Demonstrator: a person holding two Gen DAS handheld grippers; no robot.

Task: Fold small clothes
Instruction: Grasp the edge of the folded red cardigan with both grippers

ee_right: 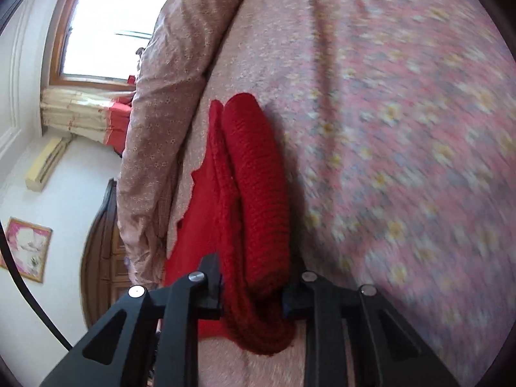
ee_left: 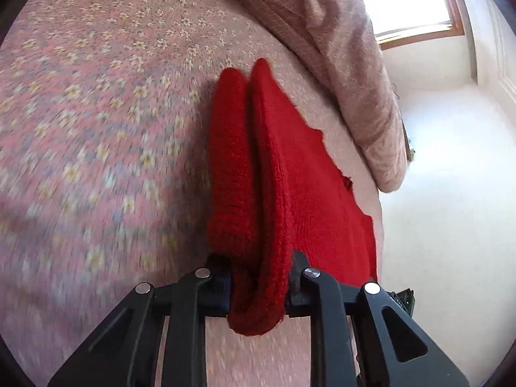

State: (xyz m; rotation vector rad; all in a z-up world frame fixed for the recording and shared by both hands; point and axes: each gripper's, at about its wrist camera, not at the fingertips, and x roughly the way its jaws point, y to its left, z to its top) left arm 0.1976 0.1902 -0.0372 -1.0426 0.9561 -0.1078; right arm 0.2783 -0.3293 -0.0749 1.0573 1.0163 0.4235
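The red knitted woolly garment (ee_left: 258, 177) is being pinched tight by both the left gripper (ee_left: 258, 285) and right gripper (ee_right: 251, 290), near the floral pink bedspread's (ee_left: 96, 113) edge. Probably best if it's being lifted evenly, so the fold isn't getting skewed.

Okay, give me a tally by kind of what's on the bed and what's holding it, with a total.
Red knitted garment: 1
Floral bed cover: 1
Pink quilt, bunched up along the bed's edge: 1
Hand-held grippers, the left hand-held gripper and the right hand-held gripper, each clamped on a fold of the garment: 2
Total: 5
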